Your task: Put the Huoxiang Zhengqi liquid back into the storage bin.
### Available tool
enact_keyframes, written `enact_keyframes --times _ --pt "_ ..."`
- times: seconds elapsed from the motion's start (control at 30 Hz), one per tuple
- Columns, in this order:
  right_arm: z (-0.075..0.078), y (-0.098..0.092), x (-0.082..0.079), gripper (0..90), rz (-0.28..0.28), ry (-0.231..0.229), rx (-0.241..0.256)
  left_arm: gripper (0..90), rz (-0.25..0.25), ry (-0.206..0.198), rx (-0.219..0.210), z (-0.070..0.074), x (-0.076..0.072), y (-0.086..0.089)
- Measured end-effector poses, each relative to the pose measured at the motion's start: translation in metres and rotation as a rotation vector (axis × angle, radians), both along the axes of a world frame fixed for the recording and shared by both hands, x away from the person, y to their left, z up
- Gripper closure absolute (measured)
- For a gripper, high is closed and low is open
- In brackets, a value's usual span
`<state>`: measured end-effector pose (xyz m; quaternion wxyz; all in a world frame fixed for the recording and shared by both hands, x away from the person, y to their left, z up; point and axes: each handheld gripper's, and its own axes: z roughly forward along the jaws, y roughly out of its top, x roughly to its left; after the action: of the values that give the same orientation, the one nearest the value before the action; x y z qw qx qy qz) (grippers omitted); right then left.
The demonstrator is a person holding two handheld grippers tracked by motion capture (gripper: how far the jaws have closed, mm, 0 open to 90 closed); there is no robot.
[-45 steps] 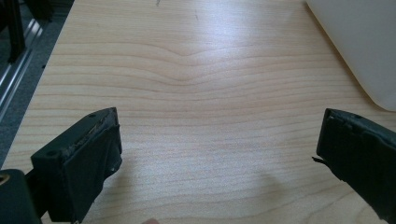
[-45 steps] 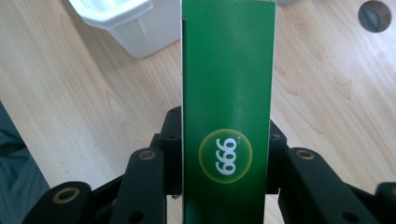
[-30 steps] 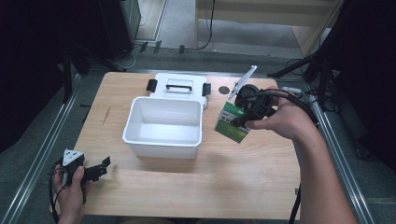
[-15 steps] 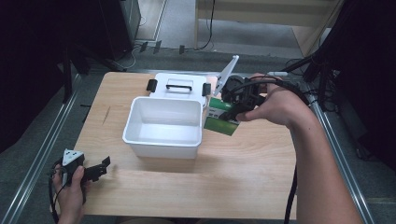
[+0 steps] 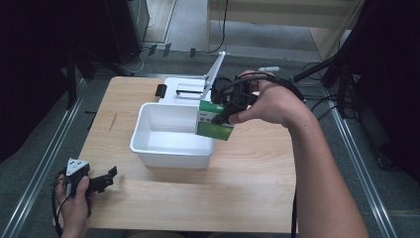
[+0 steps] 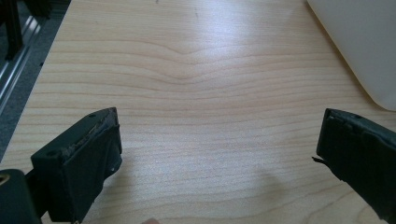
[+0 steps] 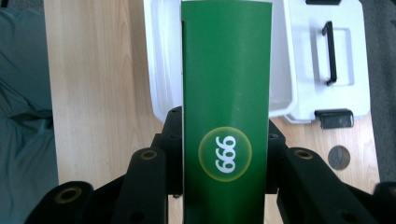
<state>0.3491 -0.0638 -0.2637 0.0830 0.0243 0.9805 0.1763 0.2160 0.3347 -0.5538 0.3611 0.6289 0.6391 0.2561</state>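
Note:
My right gripper (image 5: 224, 110) is shut on a green box (image 5: 213, 121) marked 999, held in the air over the right rim of the white bin (image 5: 148, 148). In the right gripper view the green box (image 7: 226, 93) stands between the black jaws, with the bin (image 7: 156, 70) beneath it. My left gripper (image 5: 106, 177) rests at the table's near left corner. Its jaws stand wide apart over bare wood in the left gripper view (image 6: 219, 149), open and holding nothing.
The bin's white lid (image 5: 185, 89) with black handle and latches lies behind the bin. A coin (image 7: 339, 157) lies on the wooden table (image 5: 257, 183) near the lid. The bin's corner (image 6: 359, 46) shows at upper right in the left gripper view.
My right gripper has carried the green box leftward from the table's right side to over the bin's right rim. The left gripper has stayed put.

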Motion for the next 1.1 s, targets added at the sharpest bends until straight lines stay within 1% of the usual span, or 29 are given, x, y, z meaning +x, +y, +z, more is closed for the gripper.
enact_keyframes --times 0.27,0.33,0.47,0.53,0.6,0.67,0.73,0.8,0.9,1.0,1.07,1.1 --pt "-0.002 0.022 0.005 64.9 0.037 -0.001 0.007 1.0 0.004 -0.005 0.001 0.0 0.0 0.0" --pt "-0.004 0.026 0.007 64.9 0.039 0.002 0.011 1.0 0.002 -0.005 0.002 0.0 0.0 0.0" --pt "-0.009 0.033 0.011 64.9 0.047 0.011 0.003 1.0 0.004 -0.006 0.0 0.0 0.0 0.0" --pt "-0.012 0.036 0.013 64.9 0.061 0.004 0.001 1.0 0.004 -0.006 0.0 0.0 0.0 0.0" --pt "-0.015 0.038 0.014 64.9 0.078 0.001 0.001 1.0 0.004 -0.006 -0.001 0.0 0.0 0.0" --pt "-0.017 0.04 0.015 64.9 0.085 -0.001 0.004 1.0 0.003 -0.005 -0.002 0.0 0.0 0.0" --pt "-0.02 0.042 0.016 64.9 0.084 -0.001 -0.005 1.0 0.003 -0.005 -0.002 0.0 0.0 0.0" --pt "-0.023 0.043 0.018 64.8 0.097 0.002 -0.007 1.0 0.003 -0.005 -0.002 0.0 0.0 0.0" --pt "-0.027 0.044 0.019 64.8 0.086 0.007 -0.02 1.0 0.003 -0.007 -0.002 0.0 0.0 0.0" --pt "-0.032 0.044 0.022 64.8 0.097 0.015 -0.019 1.0 0.005 -0.01 -0.003 0.0 0.0 0.0" --pt "-0.035 0.044 0.022 64.8 0.087 0.019 -0.026 1.0 0.003 -0.01 0.0 0.0 0.0 0.0" --pt "-0.036 0.044 0.022 64.7 0.09 0.018 -0.024 1.0 0.004 -0.011 -0.001 0.0 0.0 0.0"
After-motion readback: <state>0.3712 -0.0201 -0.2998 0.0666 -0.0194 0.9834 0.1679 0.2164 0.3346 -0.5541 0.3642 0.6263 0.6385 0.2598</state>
